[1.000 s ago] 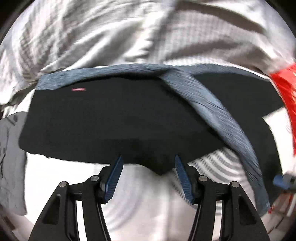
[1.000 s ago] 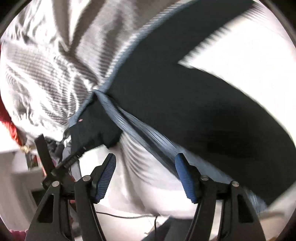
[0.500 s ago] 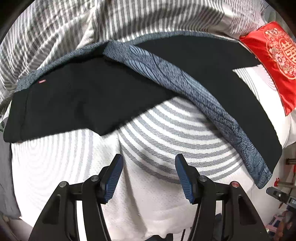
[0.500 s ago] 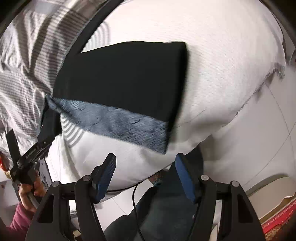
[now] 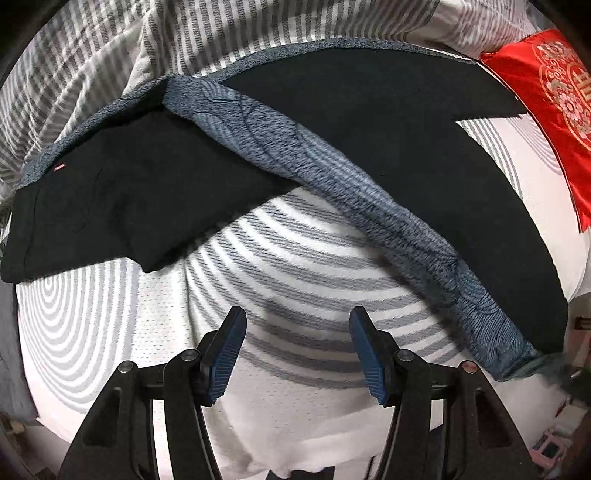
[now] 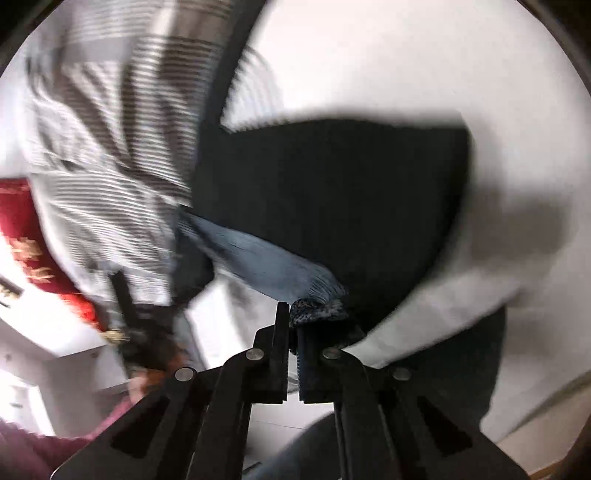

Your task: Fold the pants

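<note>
Bed: white mattress [image 5: 280,280] with grey ring pattern; grey-striped bedding [image 5: 207,33] bunched along its far side.
Cushion: red cushion [image 5: 554,110] with gold embroidery at far right of the mattress, just beside the pants.
Pants: black pants [image 5: 388,122] with blue-grey side panels lie spread on the mattress, legs splayed apart; waist end at far left, small red tag [image 5: 59,167] near the waistband.
Right leg: runs near-right to the mattress edge, blue-grey side panel [image 5: 369,199] along its near side, hem [image 6: 317,308] at the corner.
Left leg: short black section [image 5: 122,206] reaching toward the near left.
Left tool: left tool [image 5: 297,354] over bare mattress near the pants, fingers apart, nothing between them, not touching the fabric.
Right tool: right tool [image 6: 290,325] at the right leg's end; jaws just closed, now clamped on the blue-grey hem, which bunches at the fingertips.
Right view: heavy blur; black leg stretches away from the tool across the mattress.
Person: a hand with a maroon sleeve [image 6: 44,446] shows at near left in the right view, gripping the other tool's handle; details blurred.
</note>
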{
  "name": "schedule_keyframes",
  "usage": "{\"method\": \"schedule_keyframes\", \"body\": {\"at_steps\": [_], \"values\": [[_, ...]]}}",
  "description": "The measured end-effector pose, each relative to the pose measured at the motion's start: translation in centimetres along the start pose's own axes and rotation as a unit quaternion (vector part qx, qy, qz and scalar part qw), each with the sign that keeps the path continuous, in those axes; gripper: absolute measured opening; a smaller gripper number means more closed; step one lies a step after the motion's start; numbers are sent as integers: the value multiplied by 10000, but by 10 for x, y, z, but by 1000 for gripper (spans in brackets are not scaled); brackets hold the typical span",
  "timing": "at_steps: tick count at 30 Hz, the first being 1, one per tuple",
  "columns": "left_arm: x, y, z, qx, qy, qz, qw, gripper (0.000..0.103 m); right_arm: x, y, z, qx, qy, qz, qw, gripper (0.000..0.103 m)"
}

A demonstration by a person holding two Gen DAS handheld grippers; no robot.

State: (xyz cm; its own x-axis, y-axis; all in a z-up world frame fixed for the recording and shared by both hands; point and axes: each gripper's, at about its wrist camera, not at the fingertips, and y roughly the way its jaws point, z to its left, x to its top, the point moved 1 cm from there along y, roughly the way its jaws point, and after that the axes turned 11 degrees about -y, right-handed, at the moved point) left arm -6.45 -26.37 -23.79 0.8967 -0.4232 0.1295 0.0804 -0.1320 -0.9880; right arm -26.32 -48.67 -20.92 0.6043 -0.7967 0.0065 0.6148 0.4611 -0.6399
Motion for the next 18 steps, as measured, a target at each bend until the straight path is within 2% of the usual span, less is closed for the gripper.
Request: {"method": "schedule_keyframes", "body": {"at_steps": [5,9,15,18], "values": [[11,0,-14,104,-199,78,9997,60,65,-33,30,480,-218,-233,9983,3],[20,-2,-28,165,-354,129,9992,60,126,-44,61,658,-540,-313,9959,3],[45,-6,-49,215,-699,127,9972,60,225,-43,101,556,-1224,-133,9908,3],[64,-11,-58,192,-856,0,9961,60,275,-31,114,290,-1476,-44,9886,3]]}}
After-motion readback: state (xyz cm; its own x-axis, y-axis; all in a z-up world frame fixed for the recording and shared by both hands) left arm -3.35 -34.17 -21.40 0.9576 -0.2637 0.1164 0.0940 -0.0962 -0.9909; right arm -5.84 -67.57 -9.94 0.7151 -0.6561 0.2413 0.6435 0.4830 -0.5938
